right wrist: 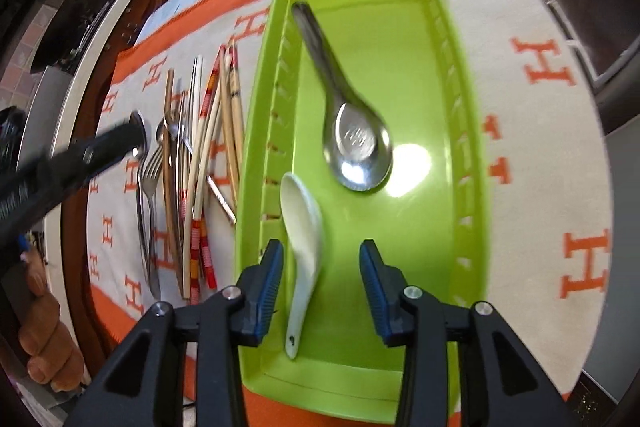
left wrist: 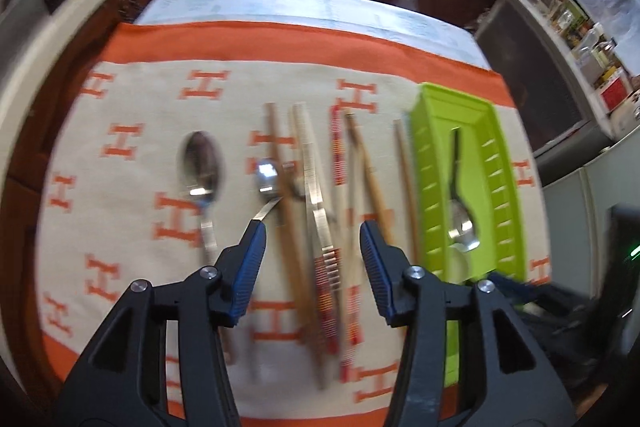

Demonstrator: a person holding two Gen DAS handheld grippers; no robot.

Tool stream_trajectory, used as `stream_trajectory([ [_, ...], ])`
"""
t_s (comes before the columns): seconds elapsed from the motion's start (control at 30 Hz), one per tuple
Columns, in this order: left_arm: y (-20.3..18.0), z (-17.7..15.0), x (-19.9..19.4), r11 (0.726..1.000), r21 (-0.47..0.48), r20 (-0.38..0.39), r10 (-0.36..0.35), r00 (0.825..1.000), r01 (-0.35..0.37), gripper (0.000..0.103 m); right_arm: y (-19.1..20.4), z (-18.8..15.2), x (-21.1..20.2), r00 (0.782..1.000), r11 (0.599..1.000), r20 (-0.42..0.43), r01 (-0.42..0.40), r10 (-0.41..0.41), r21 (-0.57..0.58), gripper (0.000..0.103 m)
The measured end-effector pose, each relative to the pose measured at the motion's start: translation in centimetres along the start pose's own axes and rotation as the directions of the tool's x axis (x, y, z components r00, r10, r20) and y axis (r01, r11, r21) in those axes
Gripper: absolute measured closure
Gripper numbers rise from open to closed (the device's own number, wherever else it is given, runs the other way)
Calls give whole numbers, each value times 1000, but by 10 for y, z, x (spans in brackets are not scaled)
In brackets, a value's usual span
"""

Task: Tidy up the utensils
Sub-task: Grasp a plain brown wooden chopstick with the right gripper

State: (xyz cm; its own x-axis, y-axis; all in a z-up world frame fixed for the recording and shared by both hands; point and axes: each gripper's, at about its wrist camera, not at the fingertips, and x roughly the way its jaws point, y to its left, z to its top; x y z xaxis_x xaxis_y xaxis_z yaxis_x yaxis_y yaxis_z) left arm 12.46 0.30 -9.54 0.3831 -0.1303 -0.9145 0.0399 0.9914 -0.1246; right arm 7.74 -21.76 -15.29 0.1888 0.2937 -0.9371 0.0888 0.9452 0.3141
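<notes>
Progress check: green tray (right wrist: 460,131) sits on the orange-and-cream cloth (right wrist: 552,155) on the desk and holds two items so far, a metal soup spoon (right wrist: 352,131) and a white ceramic spoon (right wrist: 302,247) lying along its left side.

Right gripper (right wrist: 321,279) hangs over the tray's near end, jaws apart, nothing clamped; the white spoon lies on the tray floor below the left jaw.

Left gripper (left wrist: 313,263) is over the loose pile, jaws apart and empty.

Still on the cloth, left of the tray: a big metal spoon (left wrist: 202,167), a smaller spoon (left wrist: 267,183), a fork (right wrist: 149,183) and a spread of chopsticks (left wrist: 376,183), some crossing each other.

Judgement: early stage, most of the sorting is left. Overlapping chopsticks look like the fiddly part.
</notes>
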Motion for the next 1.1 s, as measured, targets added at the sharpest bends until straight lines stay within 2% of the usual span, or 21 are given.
stream_trajectory([
  [0.23,32,-23,-16,1000,-4,15,8,1000,-8,57,16,-4,-29,991,997,111,71,-69,-15,64],
  [0.33,40,-27,-20,1000,-2,24,-3,1000,3,57,27,-4,-36,988,998,144,58,-53,-32,64],
  [0.37,43,-28,-22,1000,-3,27,-8,1000,8,57,32,-3,-38,987,998,151,52,-46,-38,65],
  [0.47,44,-27,-23,1000,4,25,-15,1000,14,57,46,0,-41,986,997,163,44,-35,-57,78],
  [0.5,44,-25,-23,1000,10,25,-15,1000,15,57,52,3,-41,987,997,159,40,-29,-67,81],
  [0.7,44,-12,-22,999,8,33,-34,999,34,57,77,28,-26,994,997,96,61,-57,-39,81],
  [0.9,48,4,-8,999,10,-4,-32,999,32,57,87,62,4,986,987,37,161,-161,5,81],
  [1.0,53,7,-2,999,-7,-14,-46,999,46,57,84,78,20,976,975,2,220,-220,18,81],
  [1.1,57,9,6,998,-22,-30,-53,998,52,57,78,87,33,971,970,-33,239,-237,47,84],
])
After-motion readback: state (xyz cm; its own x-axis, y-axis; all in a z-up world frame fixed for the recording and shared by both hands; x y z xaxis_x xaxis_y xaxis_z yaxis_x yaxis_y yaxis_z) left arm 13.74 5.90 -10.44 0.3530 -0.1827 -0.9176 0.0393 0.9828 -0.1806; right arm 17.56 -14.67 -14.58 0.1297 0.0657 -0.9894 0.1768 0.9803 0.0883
